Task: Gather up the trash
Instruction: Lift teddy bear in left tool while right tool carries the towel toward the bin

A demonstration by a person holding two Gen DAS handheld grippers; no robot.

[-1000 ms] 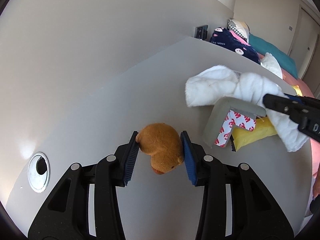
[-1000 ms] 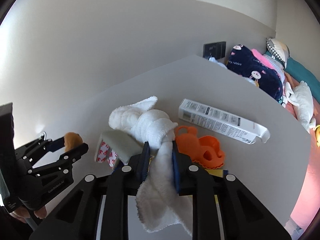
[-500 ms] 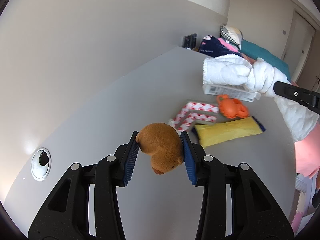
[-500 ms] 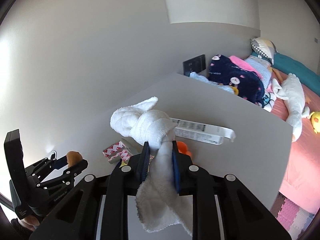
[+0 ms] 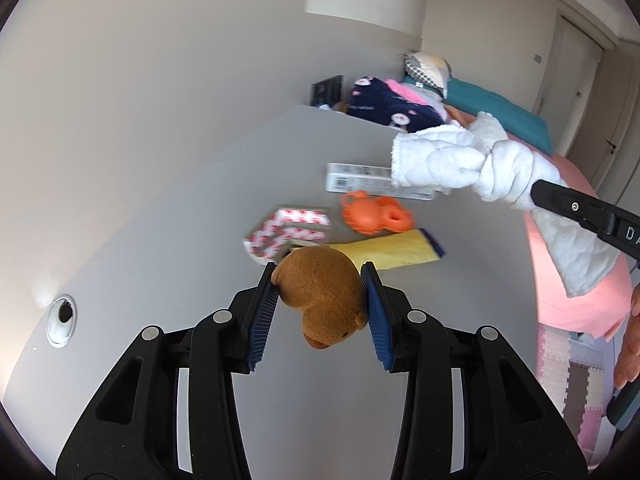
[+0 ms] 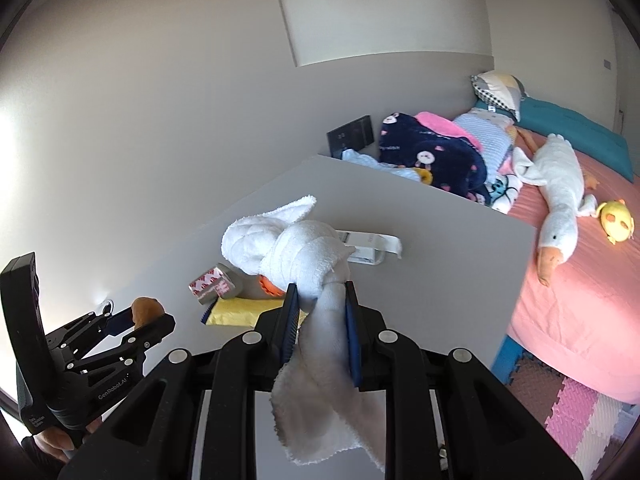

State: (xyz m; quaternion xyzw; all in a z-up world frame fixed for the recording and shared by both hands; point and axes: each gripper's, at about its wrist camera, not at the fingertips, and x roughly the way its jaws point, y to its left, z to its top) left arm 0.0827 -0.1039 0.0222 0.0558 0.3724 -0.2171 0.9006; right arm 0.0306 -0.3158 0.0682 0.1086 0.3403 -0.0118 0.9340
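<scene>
My left gripper [image 5: 320, 304] is shut on a brown plush toy [image 5: 320, 292] and holds it above the grey table [image 5: 200, 208]. My right gripper [image 6: 319, 312] is shut on a knotted white towel [image 6: 296, 248], raised above the table; the towel [image 5: 460, 160] and the right gripper's finger [image 5: 580, 216] show at the right of the left wrist view. On the table lie a red-and-white patterned box [image 5: 288, 232], an orange rubber toy [image 5: 372, 216], a yellow packet [image 5: 388, 254] and a long white carton [image 5: 360, 180]. The left gripper with the plush toy [image 6: 146, 308] shows at the lower left of the right wrist view.
A round cable hole [image 5: 60, 318] sits in the table at the left. A wall runs behind the table. A bed with pink sheet [image 6: 580, 280], a white goose plush [image 6: 560, 200], dark blue blanket [image 6: 432, 152] and pillows lies past the table's right edge. Foam floor mats [image 6: 580, 412] lie below.
Both grippers have risen and pulled back from the table with their loads. The white towel has come up off the pile, uncovering the patterned box, orange toy and yellow packet.
</scene>
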